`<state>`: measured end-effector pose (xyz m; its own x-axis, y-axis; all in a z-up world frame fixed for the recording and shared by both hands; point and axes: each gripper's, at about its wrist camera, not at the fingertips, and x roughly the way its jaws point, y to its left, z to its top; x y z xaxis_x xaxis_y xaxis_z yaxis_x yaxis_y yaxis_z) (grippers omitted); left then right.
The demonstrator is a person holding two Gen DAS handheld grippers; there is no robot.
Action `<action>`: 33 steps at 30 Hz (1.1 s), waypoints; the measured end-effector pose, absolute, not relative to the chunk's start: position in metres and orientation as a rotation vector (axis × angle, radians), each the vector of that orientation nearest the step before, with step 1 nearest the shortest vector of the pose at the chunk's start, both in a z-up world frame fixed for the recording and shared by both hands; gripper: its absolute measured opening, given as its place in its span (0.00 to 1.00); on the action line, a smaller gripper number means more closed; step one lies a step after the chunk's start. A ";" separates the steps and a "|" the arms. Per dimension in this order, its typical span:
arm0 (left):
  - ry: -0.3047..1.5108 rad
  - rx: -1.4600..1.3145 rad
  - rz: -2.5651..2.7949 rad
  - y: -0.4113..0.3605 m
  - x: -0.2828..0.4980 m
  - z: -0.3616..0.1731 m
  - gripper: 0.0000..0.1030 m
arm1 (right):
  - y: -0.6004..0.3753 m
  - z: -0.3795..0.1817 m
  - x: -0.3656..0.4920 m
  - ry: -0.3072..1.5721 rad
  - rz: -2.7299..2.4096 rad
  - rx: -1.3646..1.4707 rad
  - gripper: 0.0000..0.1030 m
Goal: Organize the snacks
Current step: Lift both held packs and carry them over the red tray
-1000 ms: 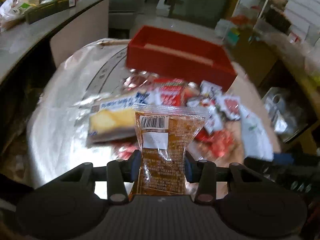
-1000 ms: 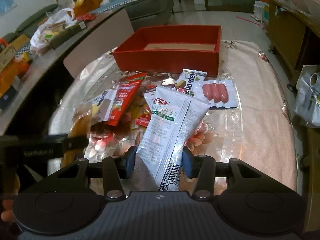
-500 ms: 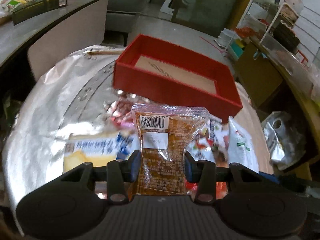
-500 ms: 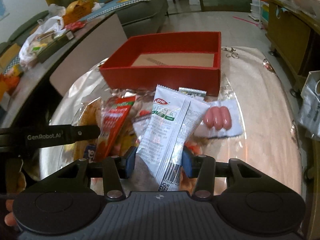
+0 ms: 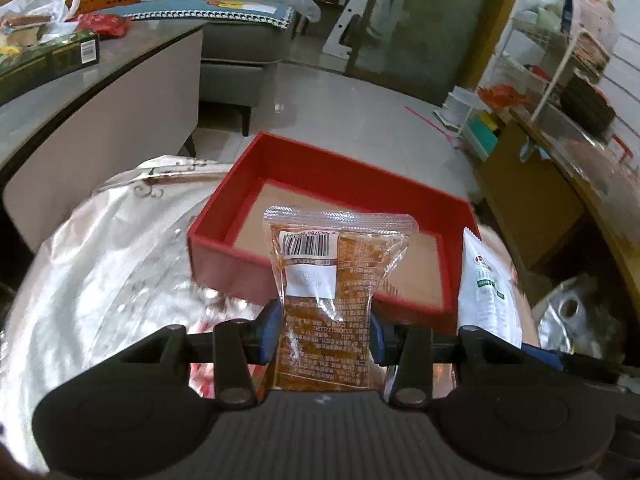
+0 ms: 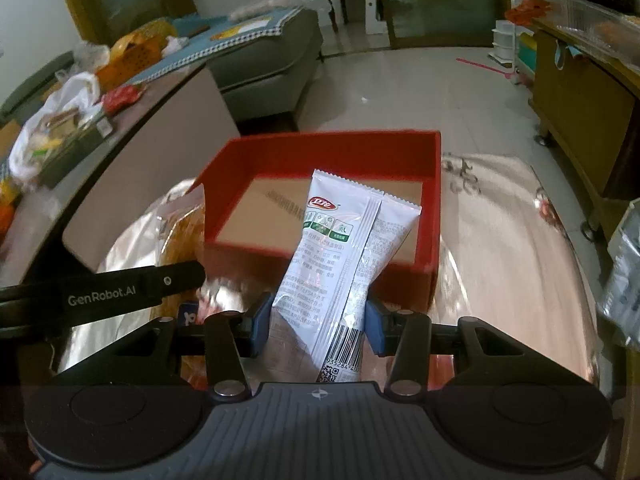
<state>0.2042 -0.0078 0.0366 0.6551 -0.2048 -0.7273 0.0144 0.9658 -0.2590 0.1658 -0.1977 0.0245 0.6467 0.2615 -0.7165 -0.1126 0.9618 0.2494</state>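
A red box (image 5: 320, 184) with a tan cardboard floor sits on a worktop (image 5: 104, 280) covered in shiny silver-pink cloth bearing what may be a floral print. A clear pouch (image 5: 328, 300) shows amber-brown contents, a black barcode and a white label. A white packet (image 6: 340, 256) carries a red logo, green icons and black barcode. Both sets of jaws have blue pads on black frames.
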 end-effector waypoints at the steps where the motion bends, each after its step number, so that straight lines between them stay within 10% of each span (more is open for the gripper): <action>1: 0.846 -0.240 -0.123 -0.009 0.209 0.037 0.37 | -0.198 0.025 0.171 0.839 0.215 0.191 0.53; 33: 0.804 -0.112 -0.057 -0.040 0.311 0.008 0.37 | -0.203 -0.014 0.284 0.868 0.124 0.174 0.54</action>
<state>0.3114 -0.0399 0.0085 0.6931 -0.0931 -0.7148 0.0082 0.9926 -0.1214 0.2837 -0.2027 -0.0139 0.6409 0.1786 -0.7466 -0.0370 0.9786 0.2023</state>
